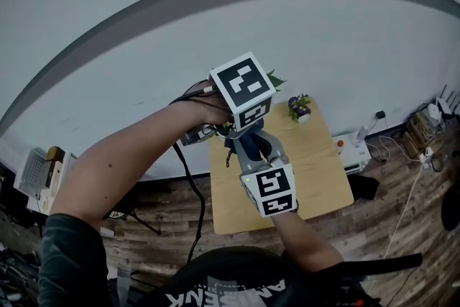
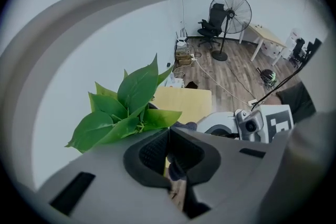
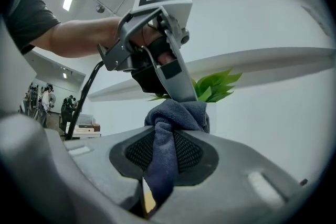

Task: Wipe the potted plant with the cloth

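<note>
We held the right gripper [image 3: 163, 136] clamped on the dark blue cloth [image 3: 176, 115], bunched close by the potted plant [image 2: 126, 107], whose leaves rose over the table's [image 1: 316, 162] far edge, pot hidden. The left gripper [image 2: 169, 131] had its jaws pressed together beside those leaves. We judged wiping barely under way, with most leaves left.

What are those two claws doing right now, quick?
Left claw: closed; whether it pinches anything cannot be told.
Right claw: closed on the blue cloth.
</note>
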### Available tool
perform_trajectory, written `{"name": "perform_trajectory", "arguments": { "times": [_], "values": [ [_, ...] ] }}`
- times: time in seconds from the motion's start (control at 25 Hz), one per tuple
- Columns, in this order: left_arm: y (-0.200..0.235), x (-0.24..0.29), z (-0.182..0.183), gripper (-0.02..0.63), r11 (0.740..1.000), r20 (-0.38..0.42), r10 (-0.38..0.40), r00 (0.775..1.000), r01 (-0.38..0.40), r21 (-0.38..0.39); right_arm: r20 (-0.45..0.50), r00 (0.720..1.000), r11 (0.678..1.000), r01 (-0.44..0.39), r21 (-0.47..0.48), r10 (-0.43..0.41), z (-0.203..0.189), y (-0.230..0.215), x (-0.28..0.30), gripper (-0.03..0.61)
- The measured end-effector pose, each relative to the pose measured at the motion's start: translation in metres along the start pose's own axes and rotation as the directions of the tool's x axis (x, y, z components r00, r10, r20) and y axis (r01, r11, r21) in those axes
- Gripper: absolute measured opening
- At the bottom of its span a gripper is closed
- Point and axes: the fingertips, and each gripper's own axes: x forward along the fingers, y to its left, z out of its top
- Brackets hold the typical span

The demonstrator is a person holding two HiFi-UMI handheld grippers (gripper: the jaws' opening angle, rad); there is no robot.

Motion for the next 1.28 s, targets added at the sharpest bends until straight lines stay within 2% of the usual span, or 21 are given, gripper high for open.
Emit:
{"name": "perform_trajectory", "arguments": {
  "times": [0.16, 0.32, 0.48, 0.64, 0.8, 0.96, 1.12, 1.2, 1.28],
  "values": [
    [0.002, -0.006, -0.004, 0.008, 0.999, 0.015, -0.024, 1.000, 0.024, -0.022, -0.026, 1.000, 1.000, 0.013, 0.027, -0.013, -0.014, 0.003, 0.007, 0.087],
    [0.001, -0.009, -0.006, 0.008, 0.999, 0.021, -0.045, 0.999, 0.045, 0.001, -0.076, 0.997, 0.999, 0.019, 0.045, -0.016, -0.047, -0.010, 0.011, 0.087],
    [-0.011, -0.016, -0.018, 0.006, 0.995, 0.026, -0.046, 0.999, 0.043, 0.092, -0.103, 0.995, 0.998, -0.006, 0.067, 0.013, -0.067, -0.009, 0.006, 0.087],
    [-0.026, -0.026, -0.031, 0.007, 0.976, 0.049, -0.071, 0.996, 0.059, 0.212, -0.099, 0.990, 0.991, -0.088, 0.097, 0.097, -0.076, -0.008, -0.008, 0.087],
    [-0.047, -0.043, -0.046, 0.008, 0.924, 0.090, -0.124, 0.988, 0.082, 0.374, -0.073, 0.979, 0.971, -0.178, 0.158, 0.191, -0.070, -0.021, -0.025, 0.087],
    [-0.070, -0.063, -0.058, 0.007, 0.873, 0.139, -0.144, 0.980, 0.059, 0.485, -0.027, 0.970, 0.961, -0.236, 0.146, 0.242, -0.038, -0.046, -0.036, 0.088],
    [-0.094, -0.080, -0.069, 0.008, 0.804, 0.128, -0.118, 0.985, 0.019, 0.595, 0.029, 0.958, 0.952, -0.286, 0.110, 0.284, 0.005, -0.061, -0.041, 0.089],
    [-0.105, -0.084, -0.071, 0.008, 0.765, 0.134, -0.097, 0.986, -0.013, 0.644, 0.069, 0.937, 0.934, -0.349, 0.081, 0.344, 0.030, -0.054, -0.040, 0.087],
    [-0.118, -0.087, -0.070, 0.008, 0.744, 0.139, -0.106, 0.985, -0.014, 0.668, 0.106, 0.905, 0.906, -0.419, 0.058, 0.411, 0.052, -0.043, -0.039, 0.089]
  ]
}}
